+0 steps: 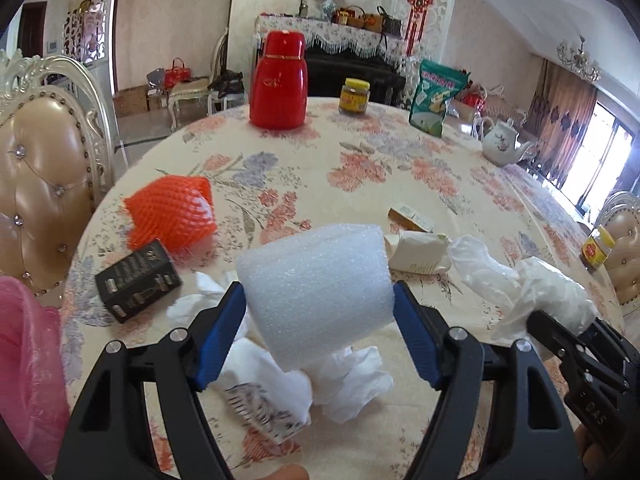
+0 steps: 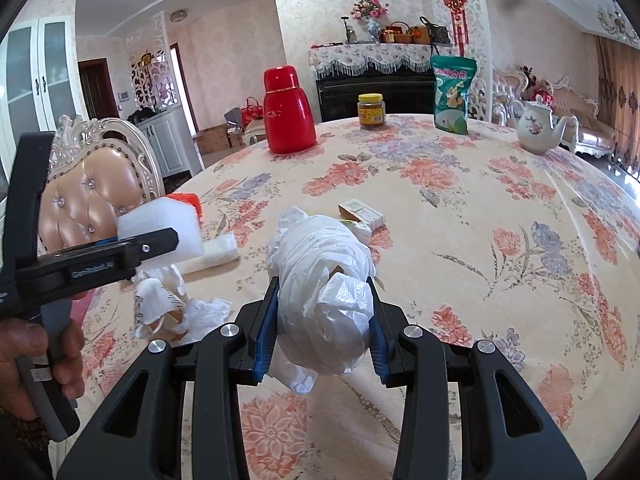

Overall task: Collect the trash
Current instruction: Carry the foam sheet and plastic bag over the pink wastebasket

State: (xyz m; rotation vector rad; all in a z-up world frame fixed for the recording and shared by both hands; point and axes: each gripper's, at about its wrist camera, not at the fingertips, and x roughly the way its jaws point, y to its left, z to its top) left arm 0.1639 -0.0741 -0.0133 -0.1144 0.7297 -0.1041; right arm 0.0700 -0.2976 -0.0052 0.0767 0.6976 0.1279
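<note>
My left gripper (image 1: 320,292) is shut on a white foam roll (image 1: 312,256), lifted above the floral tablecloth (image 1: 360,152). Beneath it lie crumpled white tissues (image 1: 344,380). My right gripper (image 2: 323,286) is shut on a crumpled white plastic bag (image 2: 320,248), just over the table. In the right wrist view the left gripper (image 2: 160,240) shows at left with the foam roll (image 2: 160,216). Loose on the table are an orange foam net (image 1: 172,212), a black box (image 1: 138,280), a small carton (image 1: 412,216) and a white paper pack (image 1: 416,250).
A pink bag (image 1: 24,360) hangs at the near left edge. At the far side stand a red thermos (image 1: 278,84), a yellow-lidded jar (image 1: 354,96), a green pouch (image 1: 434,96) and a teapot (image 1: 504,140). A padded chair (image 1: 44,168) stands left of the table.
</note>
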